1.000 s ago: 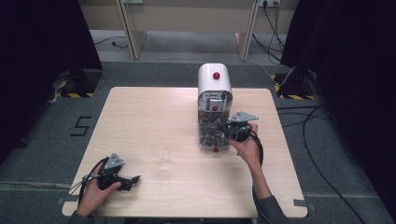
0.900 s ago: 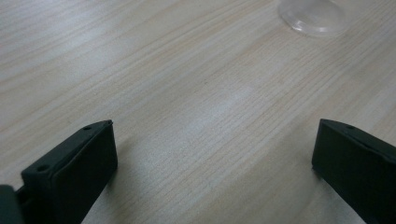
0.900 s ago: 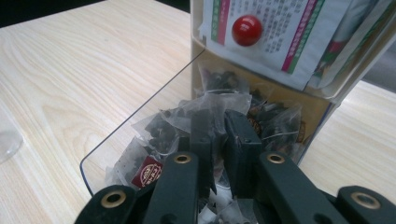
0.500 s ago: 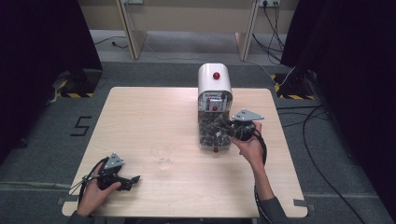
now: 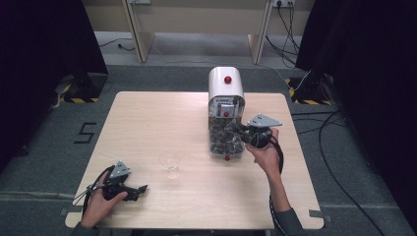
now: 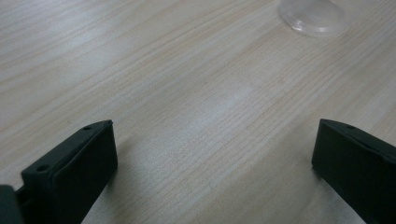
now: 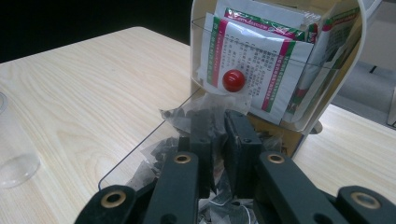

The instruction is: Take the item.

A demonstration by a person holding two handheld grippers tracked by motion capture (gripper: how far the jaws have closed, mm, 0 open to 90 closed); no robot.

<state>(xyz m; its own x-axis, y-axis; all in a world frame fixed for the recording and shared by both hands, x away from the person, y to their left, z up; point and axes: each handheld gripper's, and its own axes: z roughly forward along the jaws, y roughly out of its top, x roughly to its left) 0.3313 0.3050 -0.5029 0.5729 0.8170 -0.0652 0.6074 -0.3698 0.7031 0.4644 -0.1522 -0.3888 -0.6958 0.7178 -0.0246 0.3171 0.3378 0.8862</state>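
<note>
A white dispenser [image 5: 225, 86] with a red knob stands at the table's far middle, printed packets [image 7: 261, 56] stacked inside it. Its clear drawer [image 5: 223, 142] is pulled out toward me and holds several dark tea bags [image 7: 187, 114]. My right gripper [image 5: 237, 129] reaches into the drawer from the right. Its jaws [image 7: 219, 128] are nearly together, pinching a tea bag just below the drawer's red knob [image 7: 233, 80]. My left gripper [image 5: 140, 189] rests on the table at the front left, open with nothing between its jaws [image 6: 215, 172].
A clear plastic cup [image 5: 170, 164] stands mid-table, between the two grippers and left of the drawer; its base [image 6: 310, 14] lies ahead of the left jaws. Bare wood [image 5: 147, 123] covers the left half. Cables trail on the floor to the right.
The right gripper has shifted slightly up and to the right at the drawer. The left gripper and the cup have not moved.
</note>
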